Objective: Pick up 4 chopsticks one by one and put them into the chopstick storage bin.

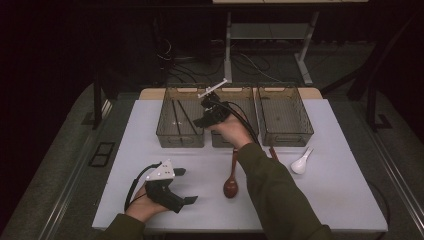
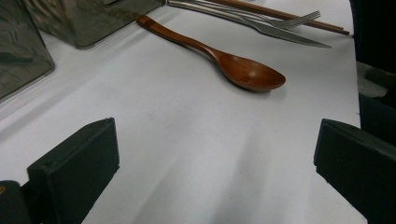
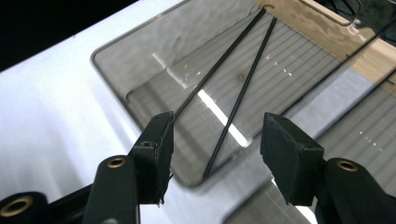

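Black chopsticks [image 3: 243,88] lie crossed in left bin [image 1: 165,127], released. Right gripper [image 3: 215,154] above them, jaws parted, nothing between. Left gripper [image 2: 215,163] wide open, empty, low over table [image 2: 187,140].

Risks: right gripper snagging bin rim; sleeve sweeping wooden spoon [image 2: 224,60], fork [image 2: 280,21], knife [image 2: 289,35].

Hard to tell: chopstick far ends; cutlery handles cut off.

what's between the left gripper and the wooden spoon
Nothing visible. In the left gripper view, bare white table runs from the open jaws of the left gripper up to the wooden spoon; the fork and knife lie beyond it.
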Demonstrator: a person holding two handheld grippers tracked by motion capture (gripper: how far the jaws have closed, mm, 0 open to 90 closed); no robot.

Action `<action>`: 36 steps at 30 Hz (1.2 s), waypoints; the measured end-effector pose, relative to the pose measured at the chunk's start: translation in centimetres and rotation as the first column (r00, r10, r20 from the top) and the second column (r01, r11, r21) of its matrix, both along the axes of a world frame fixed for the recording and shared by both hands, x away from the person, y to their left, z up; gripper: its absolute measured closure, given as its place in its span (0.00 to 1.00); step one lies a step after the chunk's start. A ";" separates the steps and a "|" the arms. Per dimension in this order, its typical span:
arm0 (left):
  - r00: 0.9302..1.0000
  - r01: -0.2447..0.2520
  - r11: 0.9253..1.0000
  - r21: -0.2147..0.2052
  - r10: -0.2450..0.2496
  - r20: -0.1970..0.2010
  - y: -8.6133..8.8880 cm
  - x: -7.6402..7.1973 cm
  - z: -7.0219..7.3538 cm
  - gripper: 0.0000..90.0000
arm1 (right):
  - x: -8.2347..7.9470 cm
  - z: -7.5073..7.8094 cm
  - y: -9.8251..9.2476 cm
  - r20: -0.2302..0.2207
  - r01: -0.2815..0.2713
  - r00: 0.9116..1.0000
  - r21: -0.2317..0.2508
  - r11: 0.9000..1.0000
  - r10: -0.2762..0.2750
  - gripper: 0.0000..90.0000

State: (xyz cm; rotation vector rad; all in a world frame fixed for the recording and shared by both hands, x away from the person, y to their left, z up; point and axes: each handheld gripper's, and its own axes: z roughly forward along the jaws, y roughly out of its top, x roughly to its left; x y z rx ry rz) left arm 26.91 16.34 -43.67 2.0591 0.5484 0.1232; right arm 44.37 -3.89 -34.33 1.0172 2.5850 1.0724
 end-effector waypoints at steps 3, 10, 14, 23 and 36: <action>1.000 0.002 1.000 0.000 -0.002 0.001 -0.1 0.0 -0.1 0.00 | -0.9 0.1 -1.1 0.011 -0.011 1.000 -0.012 1.000 0.011 0.48; 1.000 -0.005 1.000 -0.002 0.005 -0.008 0.0 -0.1 -0.1 0.00 | -2.5 -0.1 -3.9 -0.012 -0.063 0.998 -0.014 0.998 0.063 0.46; 1.000 -0.008 1.000 -0.005 0.008 -0.009 -0.1 -0.1 -0.1 0.00 | -3.6 0.1 -5.4 0.013 -0.071 0.997 -0.004 0.997 0.071 0.46; 1.000 -0.003 1.000 0.008 0.003 -0.007 0.0 -0.1 -0.1 0.00 | -6.4 0.1 -8.5 0.047 -0.091 0.995 0.037 0.995 0.089 0.45; 1.000 -0.007 1.000 0.011 0.007 -0.007 -0.1 0.0 -0.2 0.00 | -10.0 -1.2 -13.4 0.089 -0.077 0.993 0.056 0.995 0.072 0.45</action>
